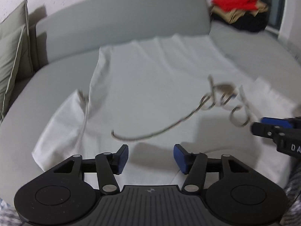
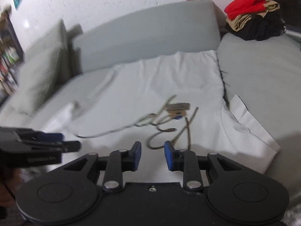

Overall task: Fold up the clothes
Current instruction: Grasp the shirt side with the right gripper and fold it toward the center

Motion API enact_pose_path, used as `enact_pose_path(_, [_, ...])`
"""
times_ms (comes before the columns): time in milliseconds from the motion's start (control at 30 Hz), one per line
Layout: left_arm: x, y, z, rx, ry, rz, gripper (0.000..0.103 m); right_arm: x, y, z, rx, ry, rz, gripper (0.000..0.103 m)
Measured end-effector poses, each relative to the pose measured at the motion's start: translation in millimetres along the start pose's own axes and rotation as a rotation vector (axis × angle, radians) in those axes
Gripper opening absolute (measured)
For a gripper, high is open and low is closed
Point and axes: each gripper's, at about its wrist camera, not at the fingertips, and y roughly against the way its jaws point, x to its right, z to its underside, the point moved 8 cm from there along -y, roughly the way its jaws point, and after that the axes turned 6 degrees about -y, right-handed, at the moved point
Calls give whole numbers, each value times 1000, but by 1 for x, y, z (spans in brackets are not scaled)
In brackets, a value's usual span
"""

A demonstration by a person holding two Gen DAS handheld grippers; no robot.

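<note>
On the sofa [image 1: 244, 43], white garment [image 1: 150, 86] flat; both grippers' fingers [image 1: 122, 158] apart, empty.

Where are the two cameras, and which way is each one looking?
Left wrist: rides the left gripper, looking forward over the white T-shirt toward the sofa back; the right gripper pokes in at the right edge.
Right wrist: rides the right gripper, facing the same way; the left gripper pokes in on the left.
Both show the shirt, its printed design and the pile of clothes.
</note>
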Motion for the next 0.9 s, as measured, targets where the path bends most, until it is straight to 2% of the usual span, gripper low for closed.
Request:
enact_pose_path(33, [0,-5,7,-17,-1,-13,62,0,-4,1,-6,8,10,27])
enact_pose_path(133, [-1,15,18,-24,-40,-34,61,1,-17,5,-23,34,39,27])
enact_pose_path(200, [0,28,29,-39,-46,22,61,3,-21,10,-44,38,46,29])
enact_pose_path(233, [-1,33,32,-29,-24,55,55,8,-14,15,-73,19,27,31])
enact_pose_path(267, [-3,38,35,-16,-3,87,55,15,-7,19,-83,-15,9,32])
enact_pose_path(300, [-4,42,31,17,14,101,55,24,-1,19,-67,-67,-6,33])
enact_pose_path(367, [-3,48,16,96,9,83,59,44,11,19,-35,-171,-38,37])
enact_pose_path(400, [-2,50,9,133,5,74,61,53,17,18,-19,-222,-54,40])
enact_pose_path(433, [0,47,2,146,-10,61,63,65,23,14,16,-276,-62,48])
enact_pose_path(500, [4,35,-6,131,-12,63,64,95,32,-4,125,-383,-33,51])
enact_pose_path(567, [9,21,-7,94,0,79,64,133,34,-17,189,-520,-2,51])
enact_pose_path(667, [12,4,4,29,28,95,67,179,29,-19,188,-764,-17,50])
enact_pose_path(700, [11,6,5,42,34,89,69,190,24,-19,173,-825,-31,50])
enact_pose_path(767, [10,6,5,41,32,89,70,194,10,-20,119,-833,-57,48])
enact_pose_path(833, [8,5,7,41,45,92,71,191,-2,-23,82,-777,-28,42])
enact_pose_path(900, [7,5,8,41,53,91,73,187,-14,-27,63,-714,8,41])
